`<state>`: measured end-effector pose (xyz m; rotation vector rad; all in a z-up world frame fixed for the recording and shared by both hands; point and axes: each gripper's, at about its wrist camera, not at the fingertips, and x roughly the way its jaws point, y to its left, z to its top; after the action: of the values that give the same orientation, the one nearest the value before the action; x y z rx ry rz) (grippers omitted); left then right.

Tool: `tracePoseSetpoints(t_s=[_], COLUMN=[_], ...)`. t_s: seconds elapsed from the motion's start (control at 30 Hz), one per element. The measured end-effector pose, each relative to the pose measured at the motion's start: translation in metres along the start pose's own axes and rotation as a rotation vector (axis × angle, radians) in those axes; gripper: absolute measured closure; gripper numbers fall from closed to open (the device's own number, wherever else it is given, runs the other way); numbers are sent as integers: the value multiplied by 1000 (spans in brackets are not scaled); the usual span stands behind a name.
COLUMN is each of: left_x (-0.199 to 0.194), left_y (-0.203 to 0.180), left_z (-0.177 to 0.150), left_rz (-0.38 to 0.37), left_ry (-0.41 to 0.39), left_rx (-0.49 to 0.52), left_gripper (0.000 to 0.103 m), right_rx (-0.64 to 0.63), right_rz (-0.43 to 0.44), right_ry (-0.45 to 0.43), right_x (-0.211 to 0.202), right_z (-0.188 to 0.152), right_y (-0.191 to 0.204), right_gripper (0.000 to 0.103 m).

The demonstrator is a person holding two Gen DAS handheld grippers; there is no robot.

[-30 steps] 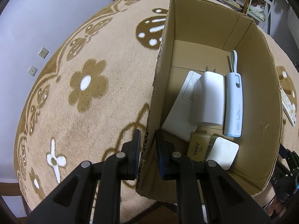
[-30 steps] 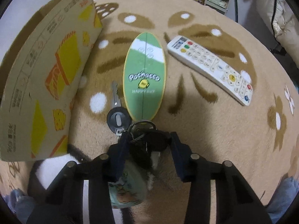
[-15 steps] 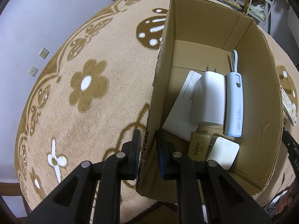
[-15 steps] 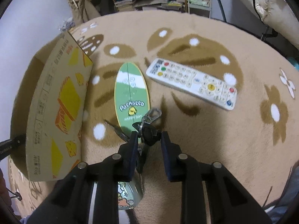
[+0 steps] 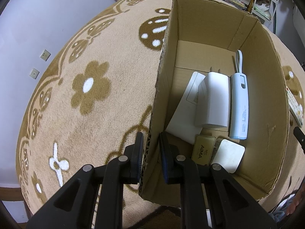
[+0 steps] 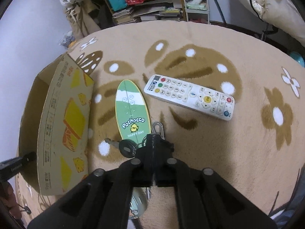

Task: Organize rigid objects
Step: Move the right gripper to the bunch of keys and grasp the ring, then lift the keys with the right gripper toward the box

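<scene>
The box [image 5: 266, 103] is seen to be plain matt corrugated cardboard, rough along its cut rim, with yellow and orange print on its outer wall. The rug [image 5: 99, 114] is noted as a soft, fuzzy pile cloth. The power bank [image 5: 239, 105] and charger [image 5: 214, 99] are recorded as smooth plastic, faintly satin. The remote [image 6: 188, 97] is recorded as white plastic, slightly glossy. The green board [image 6: 131, 112] is noted as smooth, with a printed face. The keys [image 6: 125, 147] are observed as dull metal with a black plastic head. Both claws are seen as matt black plastic with metal rivets.
</scene>
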<state>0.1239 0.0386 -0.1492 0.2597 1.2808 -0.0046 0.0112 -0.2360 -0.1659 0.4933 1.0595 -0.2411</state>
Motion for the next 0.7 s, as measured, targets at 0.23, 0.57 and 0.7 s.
tracePoseSetpoints(t_s=[0.23, 0.57, 0.7], left_x=[0, 0, -1], left_y=[0, 0, 1], left_z=[0, 0, -1], left_rz=[0, 2, 4], left_ry=[1, 0, 0], left_rx=[-1, 1, 3], left_gripper=[86, 86, 86], right_rx=[-6, 105, 113], right_rz=[-59, -31, -37], right_ry=[65, 11, -5], right_x=[22, 43, 38], right_z=[-6, -10, -9], right_y=[0, -15, -15], right_gripper=[47, 59, 64])
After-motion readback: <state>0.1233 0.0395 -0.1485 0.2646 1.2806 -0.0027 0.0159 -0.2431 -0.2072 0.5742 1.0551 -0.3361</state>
